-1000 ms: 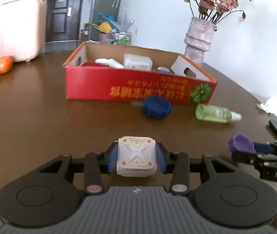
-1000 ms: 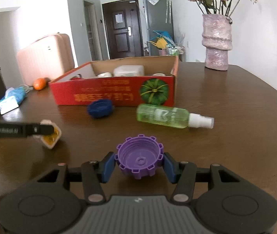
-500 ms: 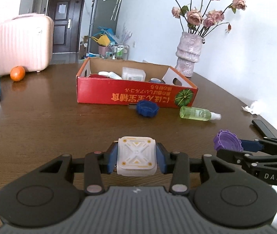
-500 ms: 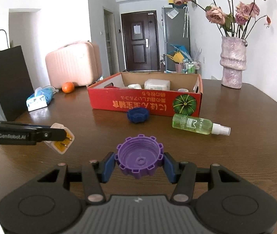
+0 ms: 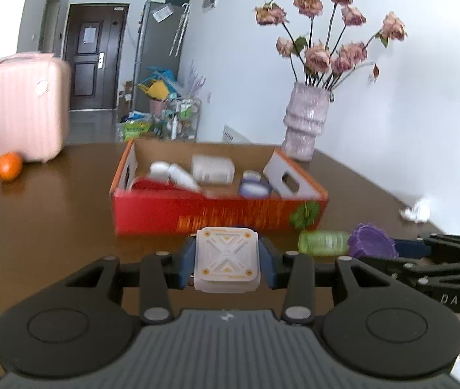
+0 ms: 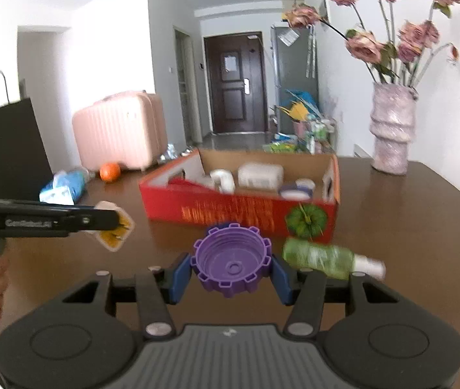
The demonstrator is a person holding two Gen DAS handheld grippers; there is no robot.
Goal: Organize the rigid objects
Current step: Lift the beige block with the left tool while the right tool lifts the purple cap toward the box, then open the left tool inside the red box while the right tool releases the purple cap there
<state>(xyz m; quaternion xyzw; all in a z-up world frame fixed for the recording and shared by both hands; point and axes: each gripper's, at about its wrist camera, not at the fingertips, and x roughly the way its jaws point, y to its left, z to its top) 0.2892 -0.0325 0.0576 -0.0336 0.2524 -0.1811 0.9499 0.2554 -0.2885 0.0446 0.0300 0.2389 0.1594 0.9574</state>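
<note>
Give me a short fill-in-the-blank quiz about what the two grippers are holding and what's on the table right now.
1. The left gripper is shut on a white square ____.
2. The right gripper holds a notched cap whose colour is ____.
3. The green spray bottle lies on its side in front of the red ____.
4. The pink vase holds dried ____.

Missing words: box; purple; cardboard box; roses
</note>
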